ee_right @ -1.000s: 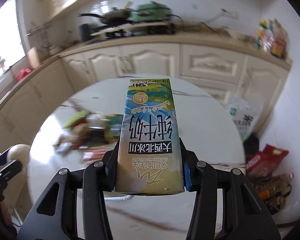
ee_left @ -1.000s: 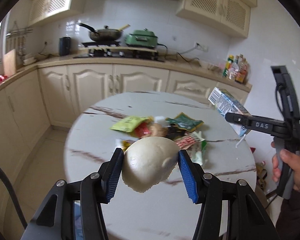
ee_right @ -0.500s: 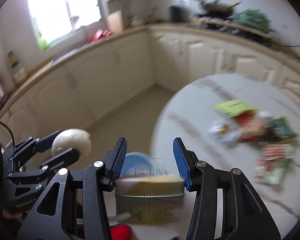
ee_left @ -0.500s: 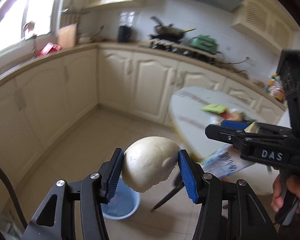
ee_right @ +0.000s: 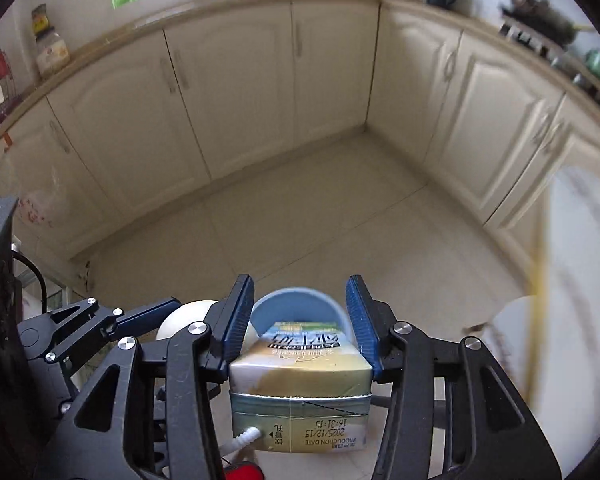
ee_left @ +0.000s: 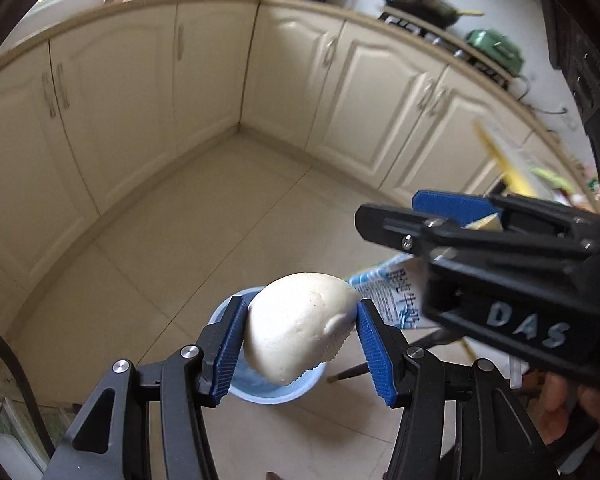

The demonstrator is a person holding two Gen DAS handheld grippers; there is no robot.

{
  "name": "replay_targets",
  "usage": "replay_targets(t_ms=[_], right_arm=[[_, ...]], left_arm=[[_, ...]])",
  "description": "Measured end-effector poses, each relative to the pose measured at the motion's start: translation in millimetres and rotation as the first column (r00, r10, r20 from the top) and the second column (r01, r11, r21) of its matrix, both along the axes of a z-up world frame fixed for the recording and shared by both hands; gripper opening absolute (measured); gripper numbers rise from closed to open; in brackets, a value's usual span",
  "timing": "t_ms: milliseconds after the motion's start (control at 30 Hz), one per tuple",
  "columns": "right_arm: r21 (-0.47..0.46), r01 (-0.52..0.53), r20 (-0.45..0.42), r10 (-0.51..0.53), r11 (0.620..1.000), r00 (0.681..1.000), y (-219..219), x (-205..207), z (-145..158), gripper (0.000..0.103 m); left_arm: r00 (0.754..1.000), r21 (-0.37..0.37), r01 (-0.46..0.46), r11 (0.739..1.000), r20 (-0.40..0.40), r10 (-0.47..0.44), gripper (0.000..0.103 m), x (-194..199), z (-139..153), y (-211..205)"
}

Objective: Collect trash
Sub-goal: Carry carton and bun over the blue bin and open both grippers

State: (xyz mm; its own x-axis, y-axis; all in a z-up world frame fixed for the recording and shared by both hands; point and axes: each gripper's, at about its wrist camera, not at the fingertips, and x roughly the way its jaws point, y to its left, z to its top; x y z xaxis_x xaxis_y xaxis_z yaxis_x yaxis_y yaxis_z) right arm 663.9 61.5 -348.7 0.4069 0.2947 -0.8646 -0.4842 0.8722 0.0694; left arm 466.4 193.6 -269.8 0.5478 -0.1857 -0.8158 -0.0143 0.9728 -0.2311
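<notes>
Now my left hand-held gripper (ee_left: 300,336) points down at the floor (ee_left: 204,224), its blue pads (ee_left: 229,350) pressed on either side of a pale bun (ee_left: 300,326). The jaws stand about half apart, filled by the bun. Below and behind the bun sits a light blue bin (ee_left: 278,392) on the floor tiles, partly hidden by the bun and the left pad.

My right hand-held gripper (ee_right: 300,320) is also angled down, clamped on a milk carton (ee_right: 300,376). Its jaws have just been closing a little, with the carton between them; they too stand roughly half apart. The carton lies end-on to the right camera, its printed date panel facing up at me, and a white straw (ee_right: 242,438) sticks out near its lower left corner. Beyond the carton's far end the same blue bin (ee_right: 296,304) shows its rim, right between the pads.

From the left view, the right hand-held gripper (ee_left: 452,216) reaches across from the right, just above and beside the bun, with the carton (ee_left: 396,296) hanging under it near the bin. From the right view, the left hand-held gripper (ee_right: 148,316) and its bun (ee_right: 184,318) sit close on the left.

Cream cabinets (ee_right: 240,92) run round the corner behind. A white round surface (ee_right: 580,280) edges in blurred at the right.
</notes>
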Motion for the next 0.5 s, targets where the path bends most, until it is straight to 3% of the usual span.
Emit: replay_targets(t_ms=[167, 267, 300, 333, 500], right_arm=[[0.051, 0.010, -0.140, -0.003, 0.999, 0.990, 8, 32, -76, 0.046], [0.056, 0.006, -0.175, 0.004, 0.998, 0.985, 10, 39, -109, 0.049], [0.052, 0.004, -0.184, 0.005, 0.999, 0.983, 12, 42, -119, 0.057], [0.044, 0.013, -0.191, -0.005, 0.999, 0.982, 11, 45, -126, 0.072], [0.029, 0.050, -0.204, -0.043, 0.998, 0.978, 5, 54, -141, 0.079]], left_arm=[[0.995, 0.020, 0.004, 1.000, -0.099, -0.002, 0.052, 31, -43, 18], [0.989, -0.026, 0.001, 1.000, -0.147, -0.005, 0.052, 51, -64, 22], [0.988, -0.030, 0.001, 1.000, -0.153, -0.005, 0.052, 58, -68, 21], [0.987, -0.031, 0.001, 1.000, -0.158, -0.006, 0.052, 62, -72, 23], [0.978, -0.032, -0.007, 0.999, -0.210, 0.000, 0.054, 81, -92, 31]])
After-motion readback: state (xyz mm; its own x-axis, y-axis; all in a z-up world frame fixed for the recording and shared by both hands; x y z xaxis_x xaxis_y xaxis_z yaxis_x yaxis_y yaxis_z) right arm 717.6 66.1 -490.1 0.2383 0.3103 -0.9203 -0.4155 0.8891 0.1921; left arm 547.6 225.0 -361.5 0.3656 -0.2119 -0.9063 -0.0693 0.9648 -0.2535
